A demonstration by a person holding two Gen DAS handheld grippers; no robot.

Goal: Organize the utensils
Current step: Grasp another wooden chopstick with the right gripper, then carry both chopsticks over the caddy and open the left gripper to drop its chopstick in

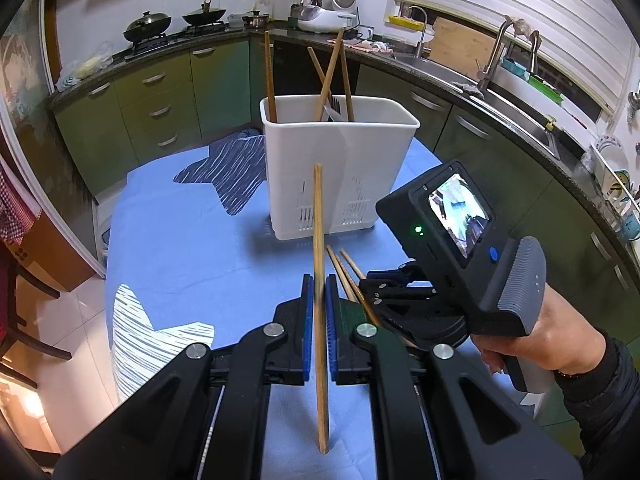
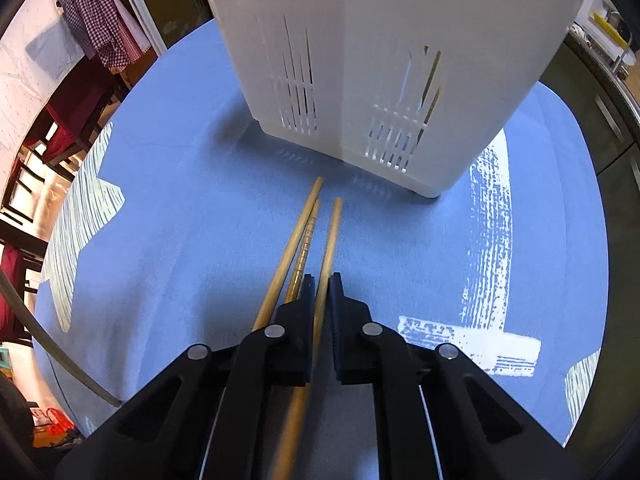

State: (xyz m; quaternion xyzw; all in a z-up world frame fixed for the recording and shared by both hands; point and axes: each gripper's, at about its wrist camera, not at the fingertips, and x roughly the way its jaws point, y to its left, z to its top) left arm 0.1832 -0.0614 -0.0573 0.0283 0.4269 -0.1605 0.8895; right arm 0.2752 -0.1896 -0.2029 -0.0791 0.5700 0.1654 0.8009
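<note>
My left gripper (image 1: 319, 285) is shut on a wooden chopstick (image 1: 318, 220), which it holds raised and pointing at the white utensil holder (image 1: 340, 168). Several chopsticks (image 1: 334, 76) and a fork stand in the holder. Loose chopsticks (image 1: 347, 274) lie on the blue cloth in front of it. In the right wrist view my right gripper (image 2: 321, 285) points steeply down, its pads shut on one chopstick (image 2: 331, 236) resting on the cloth. Two more chopsticks (image 2: 298, 240) lie just to its left, outside the jaws. The holder (image 2: 380, 60) stands close ahead.
A blue tablecloth (image 1: 192, 248) with star prints covers the round table, whose edge curves at left and right. The right gripper's camera body (image 1: 452, 224) and the hand on it sit at the right. Green cabinets, a stove with woks (image 1: 146, 24) and a sink (image 1: 496, 64) ring the room.
</note>
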